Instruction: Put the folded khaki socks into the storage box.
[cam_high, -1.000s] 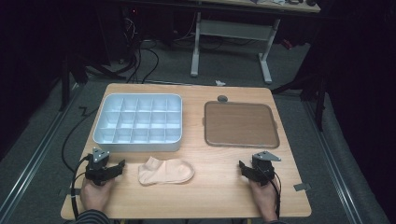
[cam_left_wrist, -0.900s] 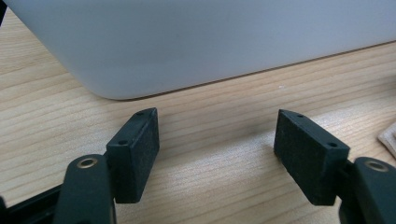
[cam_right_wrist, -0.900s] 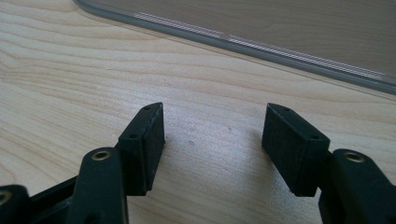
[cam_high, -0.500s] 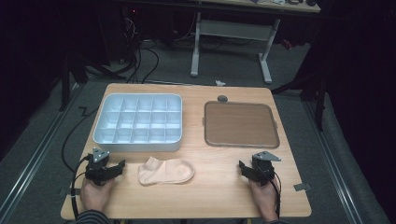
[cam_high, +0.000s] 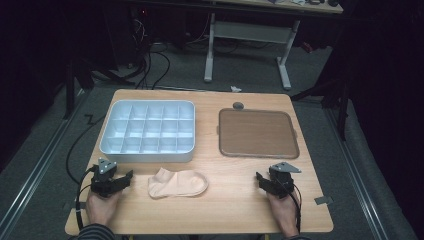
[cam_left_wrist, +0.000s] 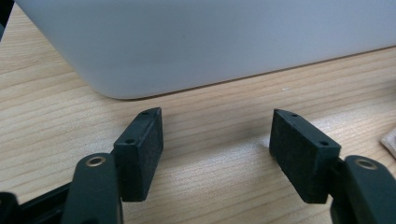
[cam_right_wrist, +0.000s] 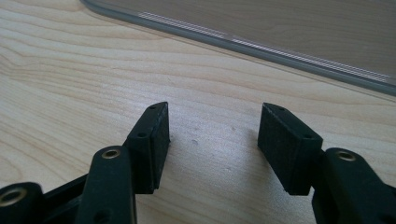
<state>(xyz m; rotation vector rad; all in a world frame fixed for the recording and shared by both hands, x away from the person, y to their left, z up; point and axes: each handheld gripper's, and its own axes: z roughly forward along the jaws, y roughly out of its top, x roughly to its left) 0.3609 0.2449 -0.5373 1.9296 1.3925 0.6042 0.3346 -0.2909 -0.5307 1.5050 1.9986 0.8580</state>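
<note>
Two grippers rest on the near edge of the table, and between them lies the sock, flat on the wood just in front of the white divided tray. Our left gripper sits just left of the sock, its jaws spread apart with nothing between them; in the left gripper view the pads frame bare wood, with the tray wall beyond and a corner of the sock at the far right edge. Our right gripper rests well to the right of the sock, near the brown board. Its jaws have just been closing a little, yet they stand wide with only bare table between them.

We judge the sock light, soft and limp: it will fold and droop once lifted, and it is in no way fragile. We would pinch it at the ribbed cuff, the end nearer our left gripper, pressing the lower pad flat to the table so it slides under the fabric. A grip on one layer alone may let it slip.
</note>
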